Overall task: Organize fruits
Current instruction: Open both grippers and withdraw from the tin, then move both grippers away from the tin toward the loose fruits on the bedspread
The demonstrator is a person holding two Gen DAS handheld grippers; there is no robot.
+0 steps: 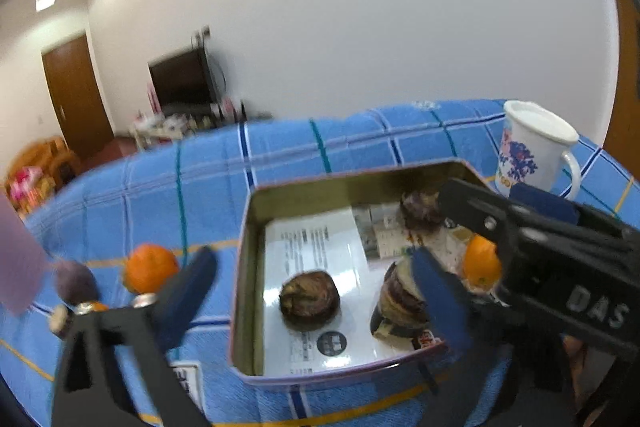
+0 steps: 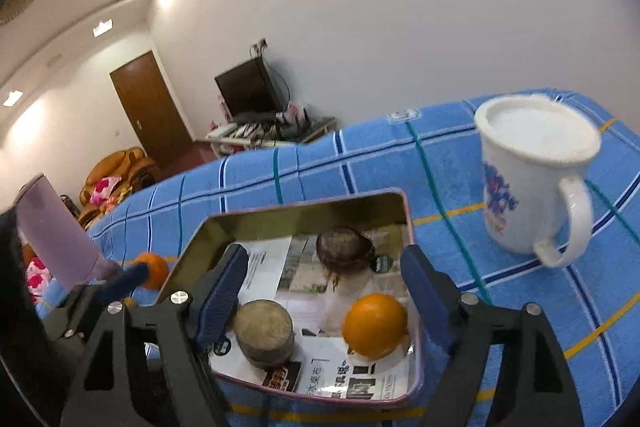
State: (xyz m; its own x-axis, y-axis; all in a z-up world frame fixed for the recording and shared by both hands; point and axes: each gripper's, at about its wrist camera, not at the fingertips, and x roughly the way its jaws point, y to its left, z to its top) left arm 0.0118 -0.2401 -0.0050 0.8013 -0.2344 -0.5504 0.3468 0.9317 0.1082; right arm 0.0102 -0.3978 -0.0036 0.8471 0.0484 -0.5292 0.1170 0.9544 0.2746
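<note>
Fruit sits in two places on the blue checked tablecloth (image 2: 304,163). A shallow rectangular metal tin with a pink rim (image 2: 296,215), lined with printed paper, lies near the front of the table. Inside it, in the right wrist view, a round orange (image 2: 375,323) rests on the paper near the front right corner, a flat-topped brown fruit (image 2: 264,333) sits to its left, and a darker brown round fruit (image 2: 345,250) lies farther back. The left wrist view also shows a third brown, streaked fruit (image 1: 396,301) in the tin.

Outside the tin, to its left on the cloth, a second orange (image 1: 150,267) rests alone, with a dark purplish fruit (image 1: 74,281) beside it, blurred.

The right gripper (image 2: 324,291), black with blue pads, hangs over the front of the tin with its fingers spread wide; the orange lies between them, but neither pad touches it. The left gripper (image 1: 316,291) points over the tin's left wall with its fingers as wide as they go, nothing in them; the brown fruits lie between them, untouched.

A white mug with a blue floral print and a white lid (image 2: 532,183) stands upright on the cloth, behind and to the right of the tin. A pale purple blurred object (image 2: 56,235) shows at the left edge.
</note>
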